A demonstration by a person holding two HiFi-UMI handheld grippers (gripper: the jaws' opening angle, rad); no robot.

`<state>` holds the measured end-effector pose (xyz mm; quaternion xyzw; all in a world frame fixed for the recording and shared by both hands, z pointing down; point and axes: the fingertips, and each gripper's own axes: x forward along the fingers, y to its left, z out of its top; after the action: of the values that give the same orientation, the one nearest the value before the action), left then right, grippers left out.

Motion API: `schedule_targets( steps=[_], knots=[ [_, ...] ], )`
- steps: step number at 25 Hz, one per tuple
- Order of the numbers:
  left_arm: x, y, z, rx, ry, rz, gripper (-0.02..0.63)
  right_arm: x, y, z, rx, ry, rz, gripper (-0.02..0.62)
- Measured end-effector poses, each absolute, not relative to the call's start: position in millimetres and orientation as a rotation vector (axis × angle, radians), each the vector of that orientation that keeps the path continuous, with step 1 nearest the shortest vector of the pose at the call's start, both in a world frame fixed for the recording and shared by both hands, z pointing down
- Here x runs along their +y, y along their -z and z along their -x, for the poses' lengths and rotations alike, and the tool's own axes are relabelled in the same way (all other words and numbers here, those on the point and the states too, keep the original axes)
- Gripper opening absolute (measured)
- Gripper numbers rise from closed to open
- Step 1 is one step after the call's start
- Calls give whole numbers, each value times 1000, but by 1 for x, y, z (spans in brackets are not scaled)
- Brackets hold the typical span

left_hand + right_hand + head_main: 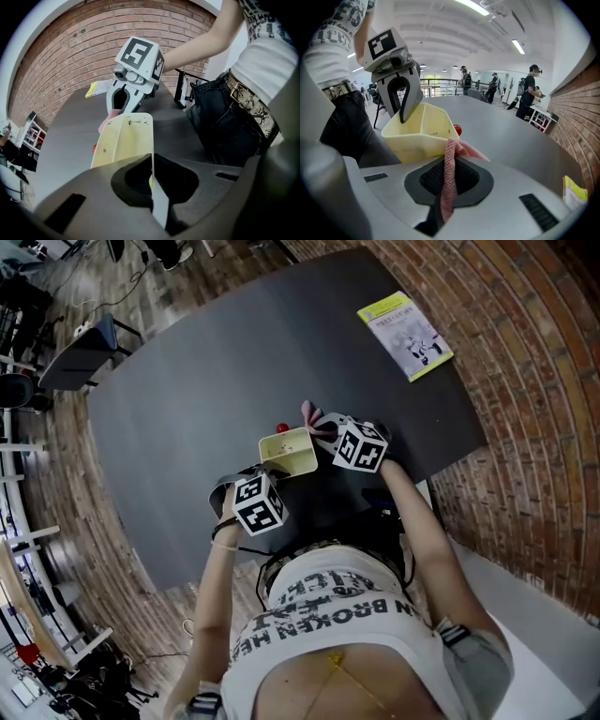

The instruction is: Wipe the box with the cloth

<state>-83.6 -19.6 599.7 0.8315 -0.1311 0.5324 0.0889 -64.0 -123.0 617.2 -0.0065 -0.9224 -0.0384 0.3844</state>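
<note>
**Box pinched on the left, cloth pinched on the right**

On the left, the left gripper [401, 118] points steeply down at the near side of the dark table [187, 381]. Its jaws are closed onto one thin wall of the pale yellow box [298, 463], gripping it at the rim. The box stands open side up near the middle of the table's near edge, just in front of the person. A small red ball [457, 129] lies on the table close behind the box. To the right of the box, the right gripper [326, 430] has its jaws pressed together on a pink cloth [449, 168]. The cloth's free end sticks out past the jaws, at the box's right corner. Far to the right, well apart from everything else, a yellow-green booklet [405, 336] lies flat near the table's far corner.
</note>
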Motion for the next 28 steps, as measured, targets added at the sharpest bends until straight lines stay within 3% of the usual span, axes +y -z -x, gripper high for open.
schedule_targets(
  steps=[28],
  knots=[
    [-20,-602,84,-388,-1589,-2457,18,-58,-606,44,-2364,88,50,17]
  ],
)
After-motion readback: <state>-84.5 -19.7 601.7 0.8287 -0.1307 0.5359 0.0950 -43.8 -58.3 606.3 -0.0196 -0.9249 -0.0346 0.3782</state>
